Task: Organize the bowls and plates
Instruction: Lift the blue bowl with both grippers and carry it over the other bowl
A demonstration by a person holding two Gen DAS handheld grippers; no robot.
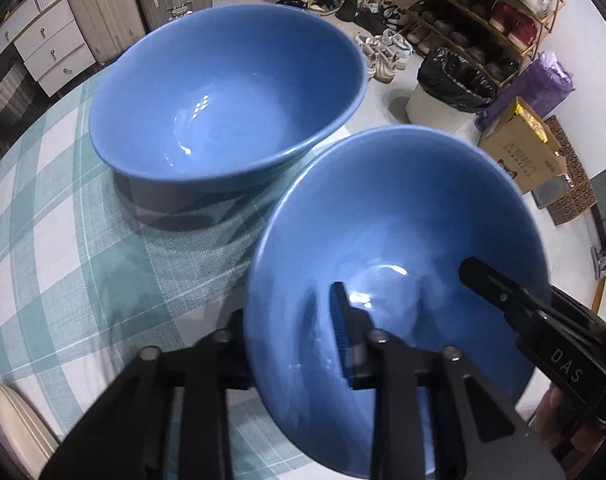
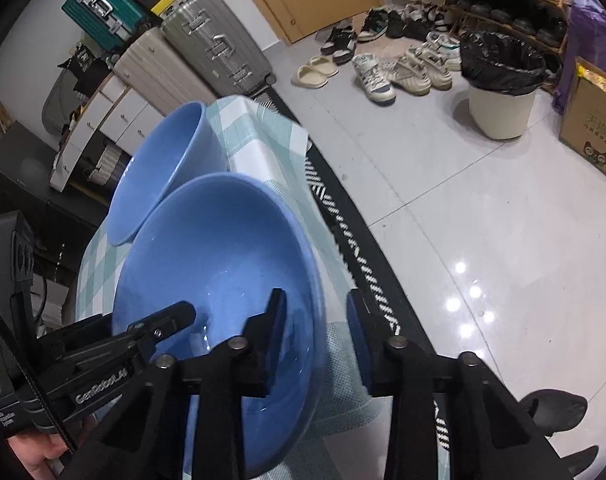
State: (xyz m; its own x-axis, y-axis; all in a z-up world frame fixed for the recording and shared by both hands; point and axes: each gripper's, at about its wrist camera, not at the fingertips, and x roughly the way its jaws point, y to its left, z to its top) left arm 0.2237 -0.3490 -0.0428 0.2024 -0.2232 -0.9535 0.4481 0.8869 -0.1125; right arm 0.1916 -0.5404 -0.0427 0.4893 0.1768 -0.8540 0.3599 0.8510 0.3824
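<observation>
Two blue bowls stand on the checked tablecloth. The nearer bowl sits at the table's corner, with the farther bowl just behind it. My left gripper straddles the nearer bowl's rim, one finger outside and the blue pad against the inner wall. My right gripper straddles the opposite rim. Its inner finger is over the bowl's inside, and a strip of cloth shows between its outer pad and the rim. Each view shows one finger of the other gripper reaching into the bowl.
A cream rounded dish edge lies at the table's near left. The table edge drops off right beside the nearer bowl. On the floor beyond are a lined bin, shoes, suitcases and a cardboard box.
</observation>
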